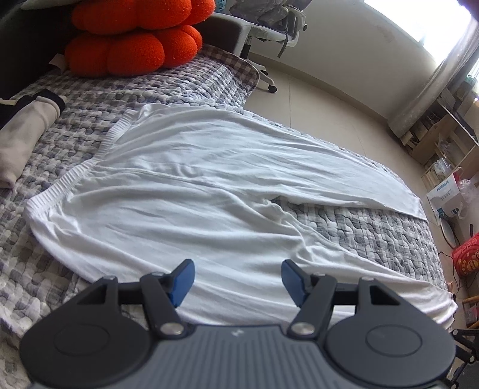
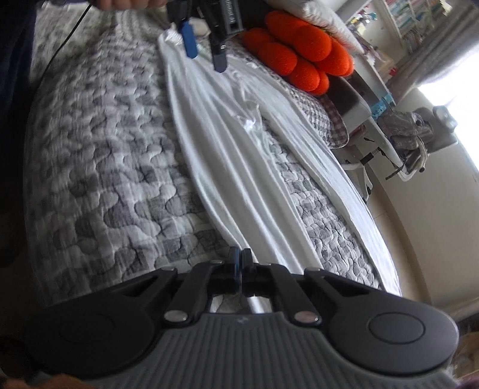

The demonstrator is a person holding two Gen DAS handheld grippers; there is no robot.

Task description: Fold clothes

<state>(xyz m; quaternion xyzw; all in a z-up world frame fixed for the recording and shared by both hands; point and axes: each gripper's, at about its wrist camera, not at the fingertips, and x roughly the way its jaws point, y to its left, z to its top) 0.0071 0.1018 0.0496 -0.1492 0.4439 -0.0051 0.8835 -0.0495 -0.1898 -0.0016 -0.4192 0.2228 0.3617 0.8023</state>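
A pair of white trousers point(image 1: 191, 191) lies spread on the grey quilted bed point(image 1: 74, 98), with the ribbed waistband point(image 1: 74, 176) to the left and two legs running right. My left gripper point(image 1: 237, 267) hovers open over the near leg, its blue pads wide apart and holding nothing. The right wrist view looks along the trousers point(image 2: 221, 155) from the leg end. There my right gripper point(image 2: 241, 260) is shut on the hem of the near leg, with white cloth showing behind its fingers. The left gripper point(image 2: 205, 55) hangs open above the waist end, held by a hand.
Orange round cushions point(image 1: 131, 45) sit at the head of the bed, and a folded beige garment point(image 1: 24, 134) lies beside the waistband. Beyond the far bed edge are bare floor, an office chair point(image 1: 269, 27), and boxes and clutter point(image 1: 443, 191) by the wall.
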